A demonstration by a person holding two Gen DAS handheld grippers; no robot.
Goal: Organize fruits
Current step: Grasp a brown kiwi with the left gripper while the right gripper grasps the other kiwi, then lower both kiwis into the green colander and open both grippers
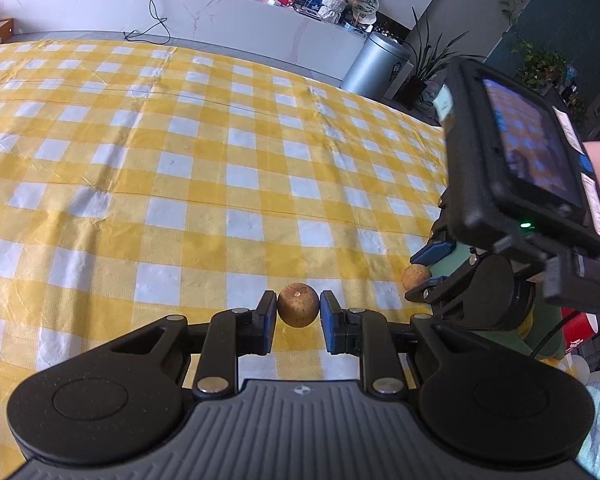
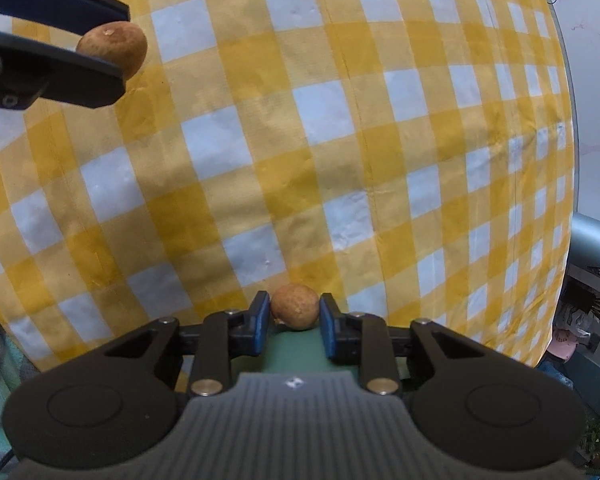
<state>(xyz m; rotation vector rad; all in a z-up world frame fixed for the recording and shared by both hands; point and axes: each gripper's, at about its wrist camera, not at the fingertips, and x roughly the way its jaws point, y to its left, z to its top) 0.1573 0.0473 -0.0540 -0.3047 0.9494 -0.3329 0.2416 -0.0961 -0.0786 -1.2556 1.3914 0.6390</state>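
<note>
Both wrist views close above checked tablecloth (image 1: 140, 160), angled down, each glimpsing the other tool, perhaps.

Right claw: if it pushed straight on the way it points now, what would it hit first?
The right claw is shut on a small brown fruit, so that fruit leads. Straight ahead lies the green surface under it, at the edge of the checked tablecloth. It would probably press there, though depth is unclear.

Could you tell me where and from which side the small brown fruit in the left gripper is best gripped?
Across its widest middle, coming from above: the fruit is small and round, so pads on opposite sides, as the left gripper holds it now, keep it from slipping.
</note>
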